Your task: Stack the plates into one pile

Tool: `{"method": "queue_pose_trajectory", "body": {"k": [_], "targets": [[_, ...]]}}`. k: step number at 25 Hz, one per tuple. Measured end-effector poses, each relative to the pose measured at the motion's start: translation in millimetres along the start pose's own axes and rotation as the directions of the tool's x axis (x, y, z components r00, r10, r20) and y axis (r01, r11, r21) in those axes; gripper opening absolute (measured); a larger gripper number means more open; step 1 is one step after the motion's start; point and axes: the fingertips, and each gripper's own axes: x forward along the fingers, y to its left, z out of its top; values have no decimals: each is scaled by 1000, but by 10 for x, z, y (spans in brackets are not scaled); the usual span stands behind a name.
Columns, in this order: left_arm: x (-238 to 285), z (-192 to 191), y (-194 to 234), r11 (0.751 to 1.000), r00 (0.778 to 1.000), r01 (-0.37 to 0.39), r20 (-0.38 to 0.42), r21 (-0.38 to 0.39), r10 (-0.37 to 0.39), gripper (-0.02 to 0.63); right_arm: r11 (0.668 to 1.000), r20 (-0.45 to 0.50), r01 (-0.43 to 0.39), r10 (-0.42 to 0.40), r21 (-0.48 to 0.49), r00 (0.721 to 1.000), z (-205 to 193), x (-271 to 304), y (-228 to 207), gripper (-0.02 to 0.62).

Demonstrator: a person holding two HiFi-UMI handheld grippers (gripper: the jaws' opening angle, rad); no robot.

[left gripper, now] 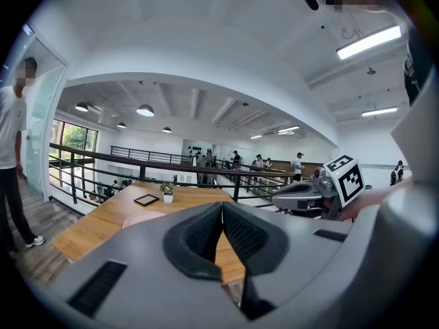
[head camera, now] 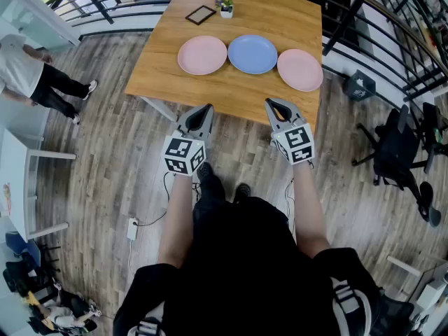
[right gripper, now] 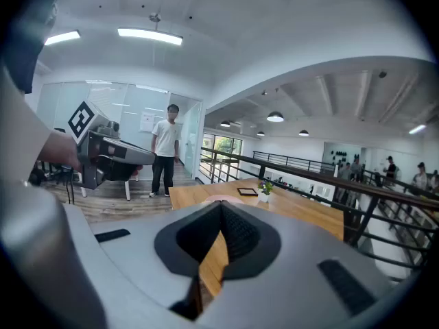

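Note:
Three plates lie in a row on the wooden table [head camera: 238, 93]: a pink plate [head camera: 202, 54] at the left, a blue plate [head camera: 253, 53] in the middle and another pink plate [head camera: 299, 69] at the right. Both grippers hover at the table's near edge, short of the plates. My left gripper [head camera: 205, 108] is shut and empty; its jaws meet in the left gripper view [left gripper: 222, 206], with the left pink plate [left gripper: 143, 218] beyond. My right gripper [head camera: 272, 103] is also shut with nothing in it [right gripper: 221, 205].
A small potted plant [head camera: 226, 6] and a dark framed tablet [head camera: 201, 15] stand at the table's far side. Black railings [head camera: 364, 19] run behind the table. An office chair [head camera: 399, 149] is at the right, a person [head camera: 31, 79] stands at the left.

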Motion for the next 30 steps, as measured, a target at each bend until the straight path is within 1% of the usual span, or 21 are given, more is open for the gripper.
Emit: {"method": "queue_pose_trajectory", "body": {"k": [3,5,14,19,24,30], "targets": [[-26,36,48,1000,1000,-1,18,-25,1,23,1000,-4,-5,5,-2,1000,-4,34,13,8],[-38,56,76,1000,1000,-2,23,-28,3,22,1000,-5,-6,6,1,1000,-12,56,10,8],[-108,-28,186,1000,1000,-24,-8,17,24,22,1000,-3,-29,29,0,1000,10,153,133,8],[-166,-87,256,999,999,-29,-22,32,30,22,1000,-6,-27,27,4,1000,14,209,227,8],[-209,-118,433,999,999,-34,-26,18,34,22,1000,-17,-17,17,5,1000,36,326,289,8],[-213,-62,697,1000,999,-25,-19,7,25,22,1000,-25,2,-2,8,1000,121,524,351,8]]}}
